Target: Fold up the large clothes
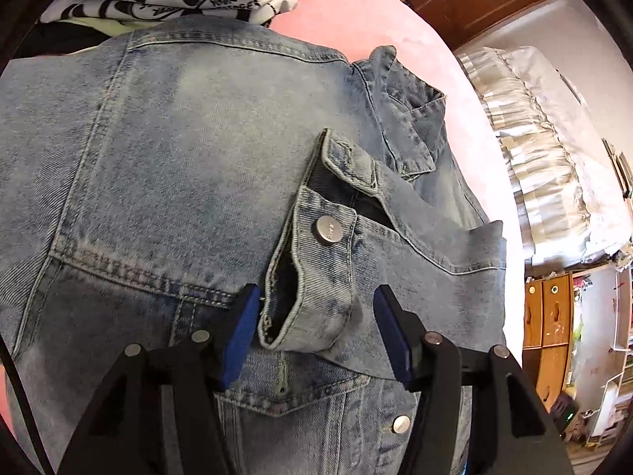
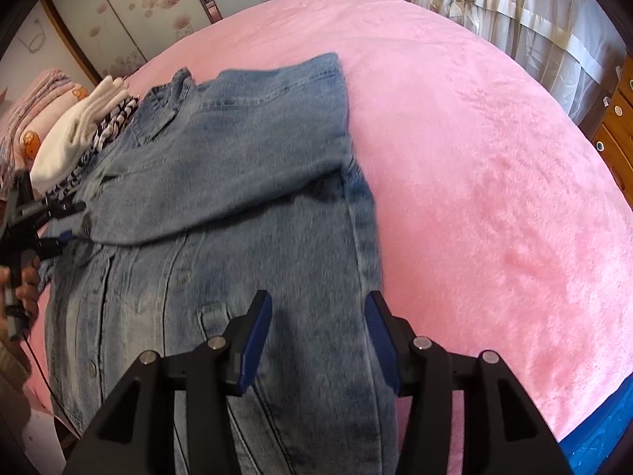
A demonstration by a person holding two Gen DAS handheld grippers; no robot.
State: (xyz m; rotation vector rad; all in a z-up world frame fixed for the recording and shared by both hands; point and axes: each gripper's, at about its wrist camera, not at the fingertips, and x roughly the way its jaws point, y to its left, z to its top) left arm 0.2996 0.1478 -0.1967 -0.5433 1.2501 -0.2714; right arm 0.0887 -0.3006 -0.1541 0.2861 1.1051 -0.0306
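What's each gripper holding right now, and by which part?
Nothing. The left gripper is open, its fingers on either side of the denim jacket's sleeve cuff but not clamped on it. The right gripper is open above the denim jacket.

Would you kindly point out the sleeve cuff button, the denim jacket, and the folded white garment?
sleeve cuff button (image 1: 328, 230), left wrist view, button face.
denim jacket (image 2: 245, 182), right wrist view, folded-over panel.
folded white garment (image 2: 75, 138), right wrist view, top layer.

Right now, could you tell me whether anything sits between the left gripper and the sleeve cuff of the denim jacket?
Nothing visible does. The left gripper is open, and the sleeve cuff lies right between its pads, on top of the denim jacket.
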